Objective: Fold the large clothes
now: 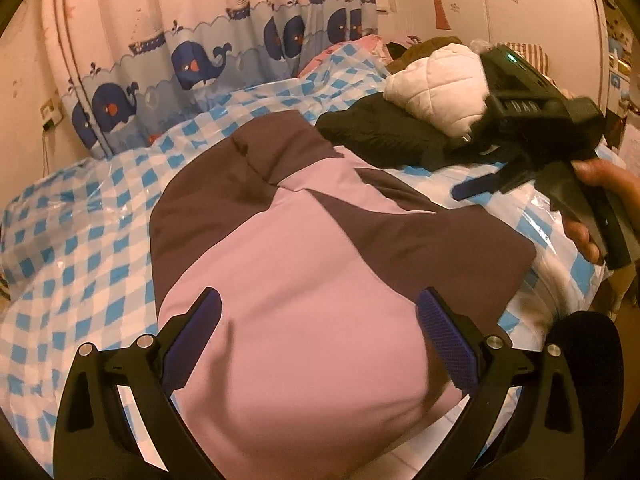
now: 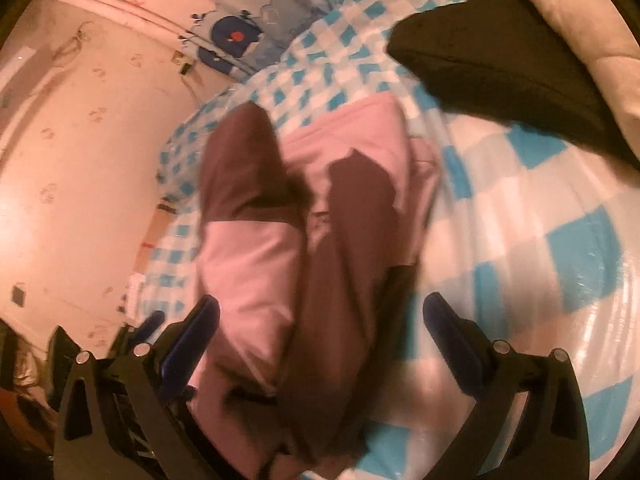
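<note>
Pink-and-brown padded jacket [image 1: 304, 272]: lies folded on the blue-checked bed cover [image 1: 80, 240], near centre. Left gripper [image 1: 316, 344]: jaws wide, poised over the jacket's near pink part, nothing held. Right gripper [image 2: 320, 344]: jaws wide, over the jacket's right edge, empty; view blurred. Black garment [image 1: 384, 132]: far right, apart from the jacket. White quilted garment [image 1: 436, 84]: resting on the black one. Whale-print curtain [image 1: 192, 64]: far left.

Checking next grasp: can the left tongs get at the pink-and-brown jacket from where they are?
Probably yes. The left tongs are open, fingers spread on either side of the pink-and-brown jacket on the checked bedcover. Nothing lies between them; the right tongs are off to the side.
</note>
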